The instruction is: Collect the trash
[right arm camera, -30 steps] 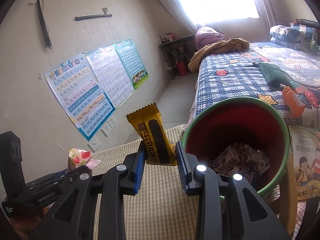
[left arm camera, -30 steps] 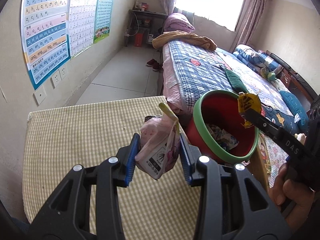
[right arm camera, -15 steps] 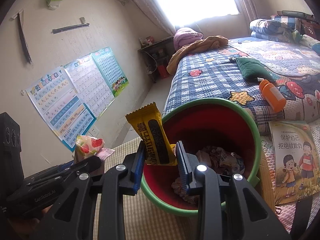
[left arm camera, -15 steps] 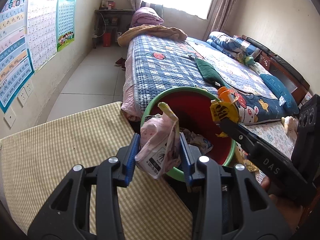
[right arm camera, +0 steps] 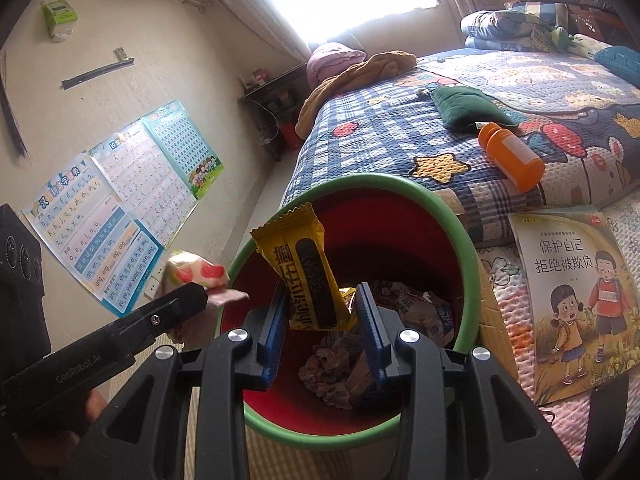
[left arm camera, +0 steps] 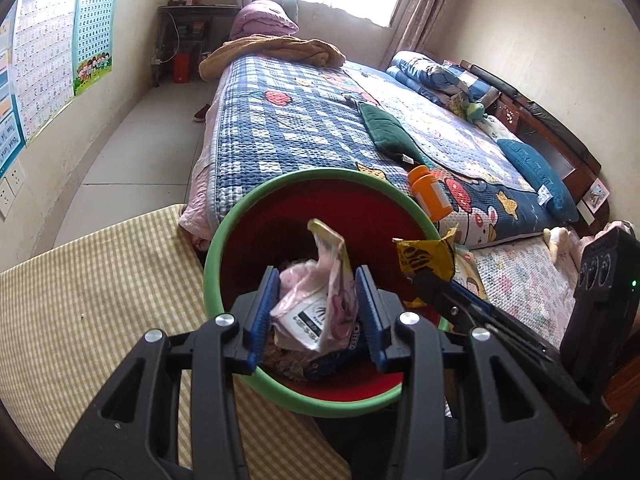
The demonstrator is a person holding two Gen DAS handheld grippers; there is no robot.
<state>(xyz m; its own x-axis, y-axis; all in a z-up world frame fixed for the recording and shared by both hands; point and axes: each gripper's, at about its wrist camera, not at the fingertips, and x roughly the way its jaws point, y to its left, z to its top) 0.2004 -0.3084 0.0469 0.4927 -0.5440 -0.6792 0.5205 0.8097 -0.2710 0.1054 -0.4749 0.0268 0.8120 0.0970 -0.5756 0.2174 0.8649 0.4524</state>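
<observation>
Pinching a crumpled pink wrapper (left arm camera: 320,304), the left claw (left arm camera: 316,316) hangs over the red bin (left arm camera: 256,216). Beside it, the right claw (right arm camera: 322,324) grips a yellow wrapper (right arm camera: 304,272) above the same bin, which stands between the checked worktop (left arm camera: 100,292) and the bed (left arm camera: 304,128).

Both wrist cameras look forward and down along their fingers, close above the red bin (left arm camera: 308,216) (right arm camera: 400,220). The left views it from the table side, the right from slightly farther right. They share bin, bed (left arm camera: 300,120) (right arm camera: 400,128) and wall posters (left arm camera: 60,40) (right arm camera: 120,200).
</observation>
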